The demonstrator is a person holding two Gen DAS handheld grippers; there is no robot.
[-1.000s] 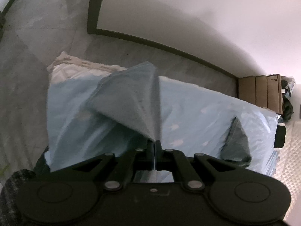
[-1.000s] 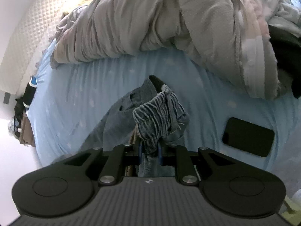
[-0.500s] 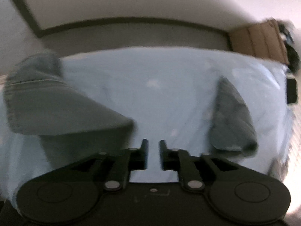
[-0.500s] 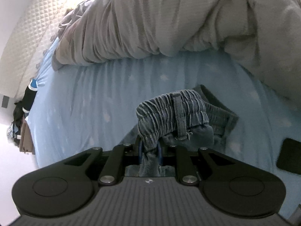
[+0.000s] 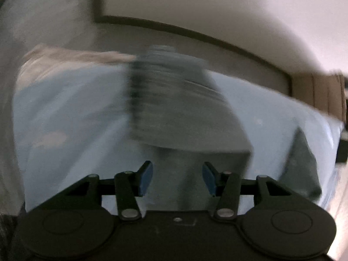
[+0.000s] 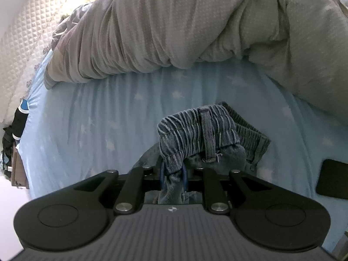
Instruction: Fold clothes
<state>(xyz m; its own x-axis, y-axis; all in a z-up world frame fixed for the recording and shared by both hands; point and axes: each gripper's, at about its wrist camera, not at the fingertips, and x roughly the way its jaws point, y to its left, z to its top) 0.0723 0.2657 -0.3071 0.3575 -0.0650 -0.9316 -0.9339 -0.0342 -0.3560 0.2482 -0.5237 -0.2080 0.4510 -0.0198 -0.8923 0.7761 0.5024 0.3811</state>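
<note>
**Item:** jeans (image 6: 202, 130), grey-blue denim, on a blue starred sheet (image 6: 97, 113).

**Location:** waistband end bunched in front of the right gripper (image 6: 173, 177), lifted off the sheet. The other end shows blurred in the left view (image 5: 174, 108), draped ahead of the left gripper (image 5: 177, 178).

**Tongs:** right, narrow, pinching a fold of waistband. Left, jaws opening; cloth lies below the gap, and no pad presses it.

**Nearby:** grey duvet (image 6: 195, 26) heaped beyond; phone (image 6: 332, 179) at the right edge.

**Risks, judged:**
1. With only 1 end held, the freed leg may land skewed or creased, spoiling the fold line.
2. The right pinch takes a thick, bunched hem; a tug could slip it out.
3. Dragging the cloth may catch the phone or ruck the sheet.
4. The left view is blurred, so where that end rests is unclear.
</note>
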